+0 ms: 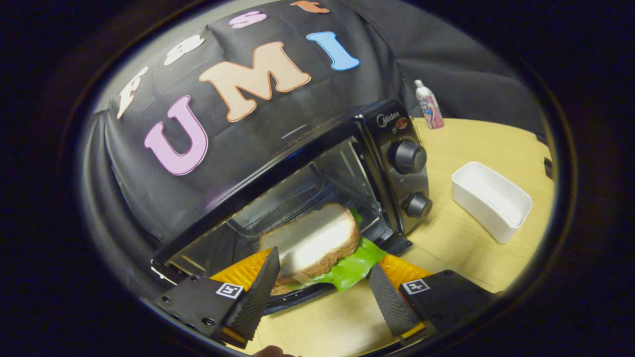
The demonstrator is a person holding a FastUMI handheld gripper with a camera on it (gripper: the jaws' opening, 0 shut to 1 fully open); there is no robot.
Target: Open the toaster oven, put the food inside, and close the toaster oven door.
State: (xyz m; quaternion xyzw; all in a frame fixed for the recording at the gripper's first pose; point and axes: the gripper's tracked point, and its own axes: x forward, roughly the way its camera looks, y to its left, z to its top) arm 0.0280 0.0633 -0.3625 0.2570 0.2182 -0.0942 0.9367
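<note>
Looking along the gripper from where its camera rides, I see its two fingers spread wide, with nothing pressed between them. The left finger sits right up against the near corner of the sandwich, possibly touching it, while the right finger stands clear of it, so the food is not clamped.

One sandwich of brown-crusted white bread with a green lettuce leaf lies just ahead of the fingertips, resting across the lowered door at the mouth of the black toaster oven. Its long axis runs roughly crosswise to the fingers, and it tips up towards the chamber. The wire rack lies straight beyond it, so I judge that the coming move is a push forward, deeper into the oven, before the door can be raised.

By count: one toaster oven, open, with two round black knobs on its side panel; one sandwich; one white rectangular plastic tub on the pale wooden table, well apart from the oven; one small white spray can beyond the oven by the black cloth.
</note>
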